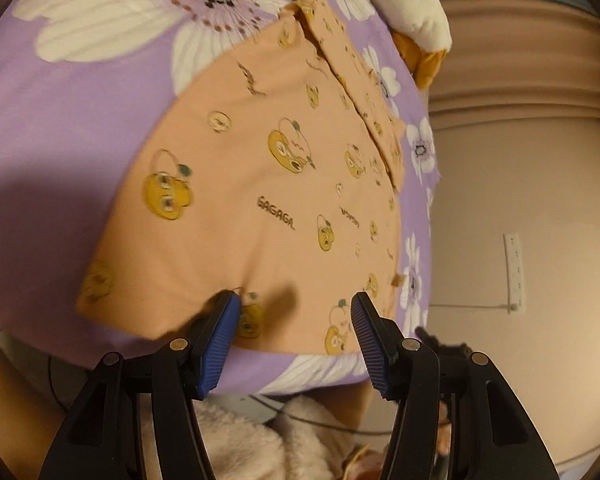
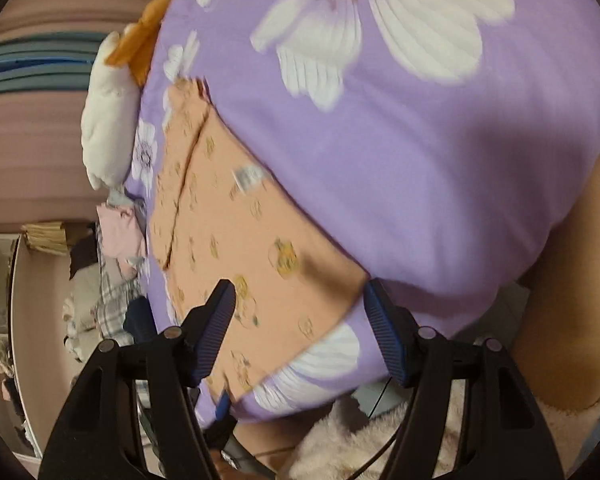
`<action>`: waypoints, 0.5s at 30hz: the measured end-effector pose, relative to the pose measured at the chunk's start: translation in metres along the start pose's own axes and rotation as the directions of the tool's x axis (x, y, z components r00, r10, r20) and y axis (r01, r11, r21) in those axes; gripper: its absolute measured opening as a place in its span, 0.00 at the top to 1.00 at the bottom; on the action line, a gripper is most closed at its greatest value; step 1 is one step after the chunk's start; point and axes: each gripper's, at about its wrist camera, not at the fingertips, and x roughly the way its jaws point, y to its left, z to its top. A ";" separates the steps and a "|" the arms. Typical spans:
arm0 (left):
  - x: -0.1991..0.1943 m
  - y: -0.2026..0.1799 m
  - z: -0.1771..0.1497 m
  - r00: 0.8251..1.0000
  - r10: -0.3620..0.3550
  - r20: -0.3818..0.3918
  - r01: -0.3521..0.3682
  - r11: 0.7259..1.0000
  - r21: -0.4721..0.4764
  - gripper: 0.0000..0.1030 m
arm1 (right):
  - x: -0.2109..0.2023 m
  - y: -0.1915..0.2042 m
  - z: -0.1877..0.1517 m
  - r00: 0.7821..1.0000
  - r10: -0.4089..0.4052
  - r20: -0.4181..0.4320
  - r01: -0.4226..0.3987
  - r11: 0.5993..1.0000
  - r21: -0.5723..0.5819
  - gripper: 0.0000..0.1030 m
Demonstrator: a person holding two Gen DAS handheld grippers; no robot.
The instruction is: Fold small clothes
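A small peach garment [image 1: 260,184] printed with yellow cartoon faces lies flat on a purple bedspread [image 1: 60,128] with big white flowers. My left gripper [image 1: 294,308] is open, its blue pads just above the garment's near hem. In the right wrist view the same garment [image 2: 228,240] lies with a folded strip along its left side. My right gripper [image 2: 300,296] is open over the garment's near corner. A blue fingertip of the left gripper [image 2: 222,400] shows at the garment's near edge.
A white and orange plush toy [image 1: 420,8] sits at the far edge of the bed, also in the right wrist view [image 2: 108,112]. A pile of other clothes [image 2: 112,264] lies to the left. A fuzzy beige fabric [image 1: 260,440] is below the bed edge. A wall [image 1: 520,200] stands to the right.
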 end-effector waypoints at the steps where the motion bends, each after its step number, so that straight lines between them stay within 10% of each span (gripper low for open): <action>1: 0.004 -0.003 0.002 1.000 -0.012 -0.001 0.012 1.000 0.001 0.46 | 0.007 -0.003 -0.004 0.999 0.026 -0.040 -0.026 1.000 0.011 0.35; 6: 0.021 -0.003 0.007 0.985 -0.128 -0.115 0.118 0.989 -0.091 0.46 | 0.038 -0.001 -0.017 0.986 0.106 -0.130 -0.104 0.994 0.028 0.34; 15: 0.016 -0.004 -0.012 0.985 -0.064 -0.158 0.048 0.993 -0.104 0.46 | 0.049 0.015 -0.021 0.980 0.133 -0.149 -0.132 0.991 0.017 0.34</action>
